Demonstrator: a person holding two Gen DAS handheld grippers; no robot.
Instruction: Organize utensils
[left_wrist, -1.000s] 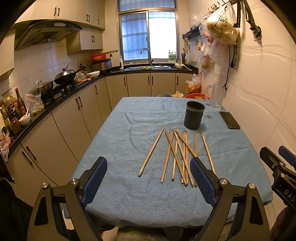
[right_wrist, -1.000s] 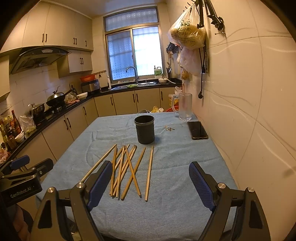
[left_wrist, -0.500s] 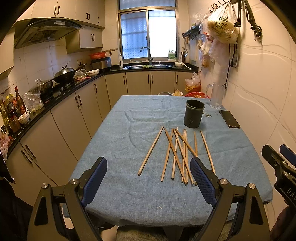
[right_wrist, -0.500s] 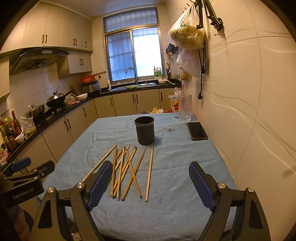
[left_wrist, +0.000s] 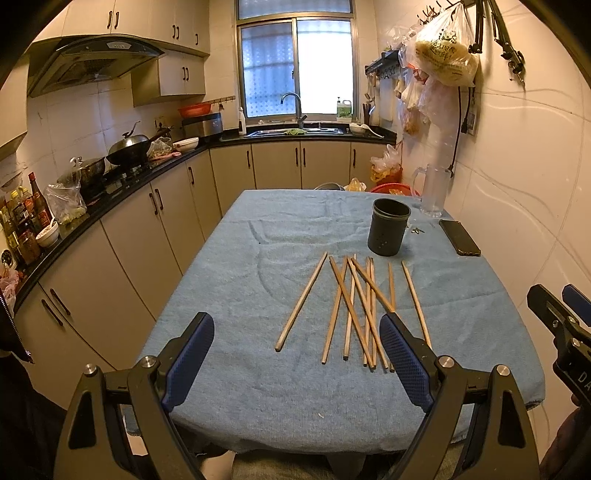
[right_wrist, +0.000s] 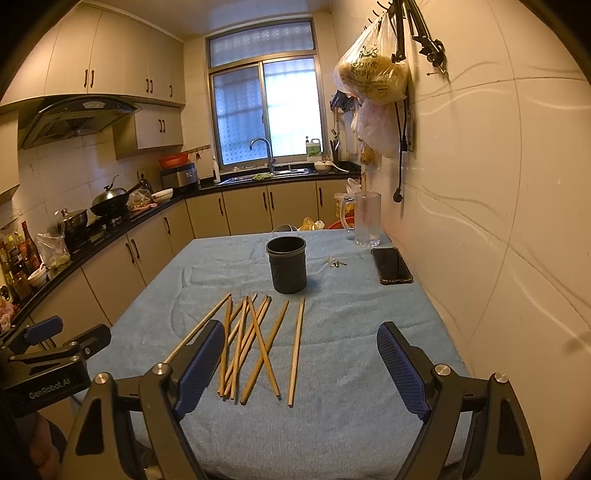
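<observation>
Both the left gripper (left_wrist: 297, 363) and the right gripper (right_wrist: 301, 363) are held released, empty. Chopsticks (right_wrist: 255, 343) lie crossed just before the black holder (right_wrist: 287, 264); several could be snagged together.

The chopsticks (right_wrist: 258, 347) look like bare matt wood. The holder (right_wrist: 287, 264) is dark, matt, seemingly plastic. A rough blue terry cloth (right_wrist: 351, 406) covers the table. The mug (right_wrist: 366, 219) at its far right corner is clear glass; the phone (right_wrist: 391, 265) is glossy black. Gripper pads (right_wrist: 402, 373) are dimpled blue rubber.
</observation>
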